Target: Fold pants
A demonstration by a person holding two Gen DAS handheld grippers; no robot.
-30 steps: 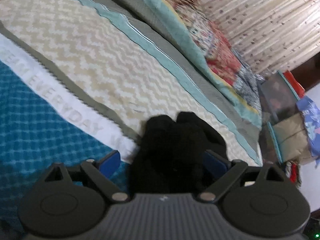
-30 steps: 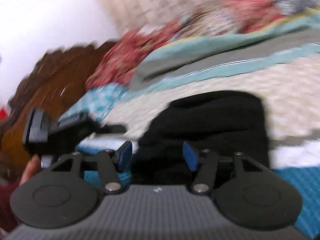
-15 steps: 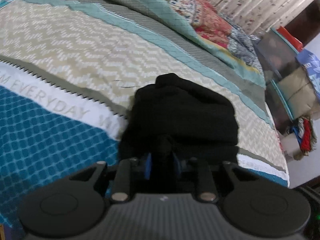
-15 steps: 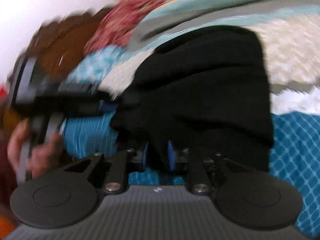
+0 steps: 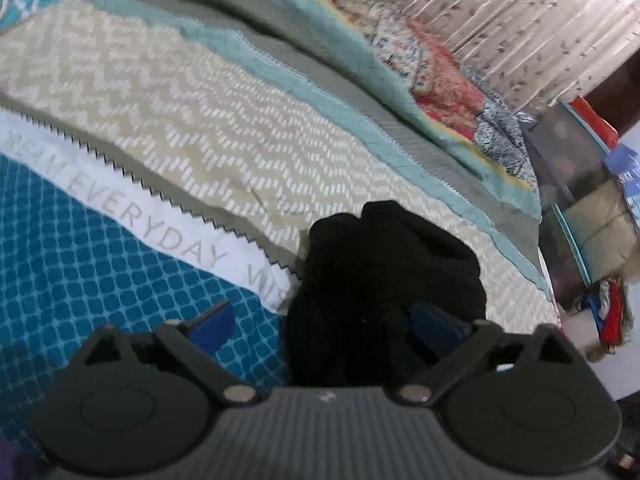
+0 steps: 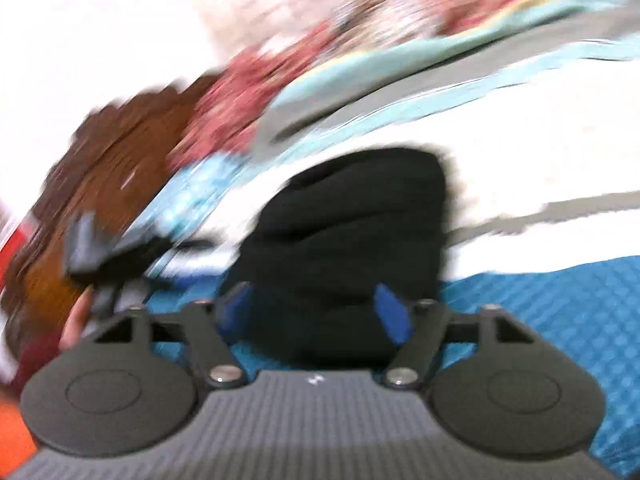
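The black pants (image 5: 380, 276) lie as a thick folded bundle on the bed cover (image 5: 120, 280). My left gripper (image 5: 322, 324) stands wide with its jaws opening. The near end of the bundle sits between its blue pads (image 5: 212, 320), closer to the right one, and is not pinched. In the blurred right wrist view the pants (image 6: 352, 236) show stacked folds. My right gripper (image 6: 314, 312) is also opening, its blue pads (image 6: 394, 316) flanking the bundle's near end without squeezing it. The left gripper (image 6: 92, 248) and a hand (image 6: 76, 320) appear at the left of that view.
The bed cover has blue, white lettered and beige zigzag bands, with a rolled quilt (image 5: 420, 64) along the far side. A curtain (image 5: 520, 20) hangs behind. Bags and boxes (image 5: 580, 200) stand past the bed's right edge. A brown wooden headboard (image 6: 100, 160) is at left.
Half a second ago both grippers were pinched on the black cloth; now both have opened wide and let it go. The right gripper has pulled back from the bundle.
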